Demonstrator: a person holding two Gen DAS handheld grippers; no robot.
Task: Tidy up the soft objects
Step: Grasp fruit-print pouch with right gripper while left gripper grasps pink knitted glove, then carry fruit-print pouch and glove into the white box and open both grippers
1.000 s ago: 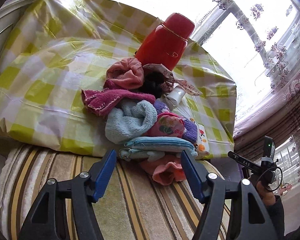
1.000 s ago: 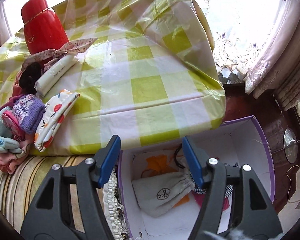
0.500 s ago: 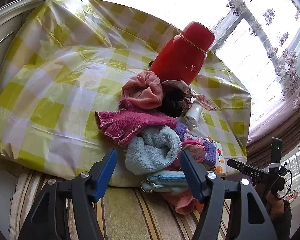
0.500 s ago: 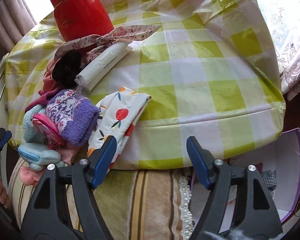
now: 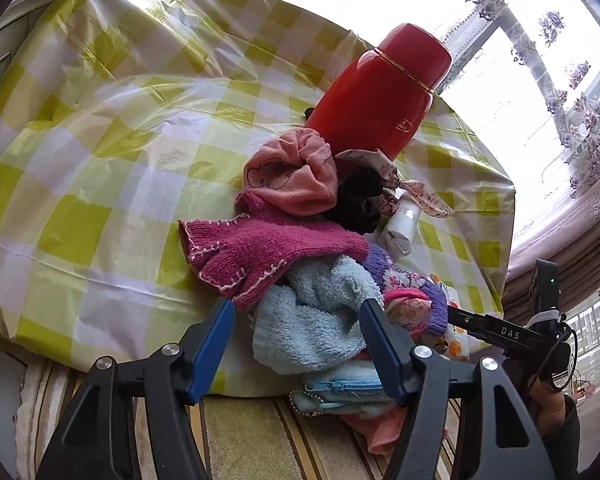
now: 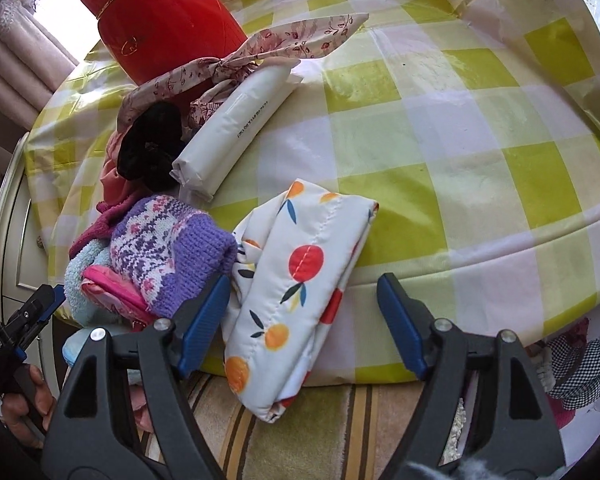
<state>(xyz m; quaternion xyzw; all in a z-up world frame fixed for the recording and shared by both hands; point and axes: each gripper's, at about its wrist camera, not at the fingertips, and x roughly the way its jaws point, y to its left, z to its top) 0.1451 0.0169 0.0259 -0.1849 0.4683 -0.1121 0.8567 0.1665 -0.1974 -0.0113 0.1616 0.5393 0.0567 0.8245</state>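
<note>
Left wrist view: the left gripper [image 5: 296, 344] stands spread, its blue pads apart on either side of a light blue towel [image 5: 312, 320] at the near edge of the pile, not visibly pressing it. A magenta knit piece [image 5: 260, 248] lies just above the towel, a red thermos [image 5: 380, 92] behind. Right wrist view: the right gripper [image 6: 304, 320], its jaws just opened wider, frames a fruit-print quilted pouch [image 6: 300, 280] hanging over the checked tablecloth [image 6: 460, 140] edge. A checkered cloth [image 6: 584, 368] lies in a container at lower right.
</note>
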